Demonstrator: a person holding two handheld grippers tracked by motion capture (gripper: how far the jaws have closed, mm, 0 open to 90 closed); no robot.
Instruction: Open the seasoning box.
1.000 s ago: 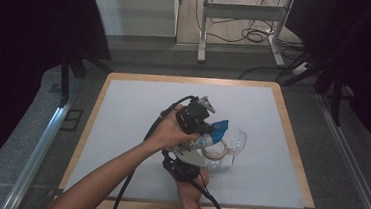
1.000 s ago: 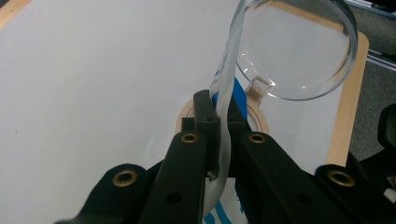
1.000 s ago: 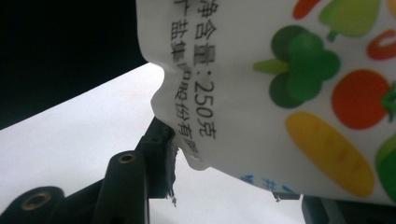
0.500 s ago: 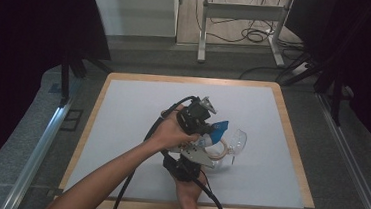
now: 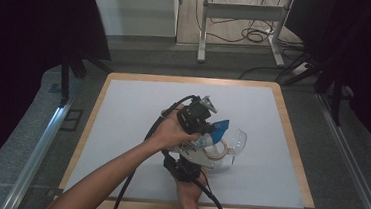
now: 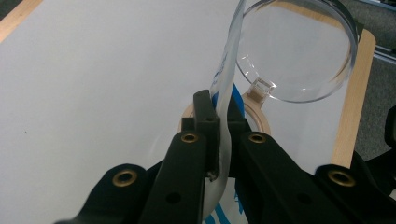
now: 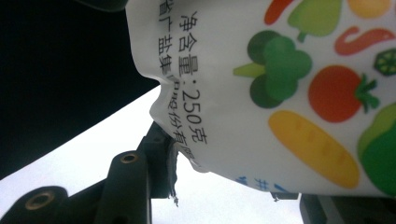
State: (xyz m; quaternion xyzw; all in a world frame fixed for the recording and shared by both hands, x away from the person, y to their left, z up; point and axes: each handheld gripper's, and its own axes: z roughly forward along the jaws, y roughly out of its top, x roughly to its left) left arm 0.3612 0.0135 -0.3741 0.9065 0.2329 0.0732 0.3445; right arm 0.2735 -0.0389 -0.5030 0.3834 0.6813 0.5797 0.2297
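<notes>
Left gripper (image 6: 219, 154): black jaws, brass rivets. Right gripper (image 7: 219, 186): same black jaws. Black cables trail near. Forearms bare, no sleeves.

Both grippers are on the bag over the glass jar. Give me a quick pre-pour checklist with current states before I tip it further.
1. Left gripper clamped on the bag edge: ok, jaws shut on the thin edge.
2. Right gripper holding the bag: ok, a crumpled corner sits between its jaws.
3. Glass jar lid swung open: ok.
4. Bag mouth over the jar's wooden rim: cannot tell; the bag edge hides it.
5. Bag already cut open: cannot tell.
6. Jar seated on the table: ok, with free room around it.
</notes>
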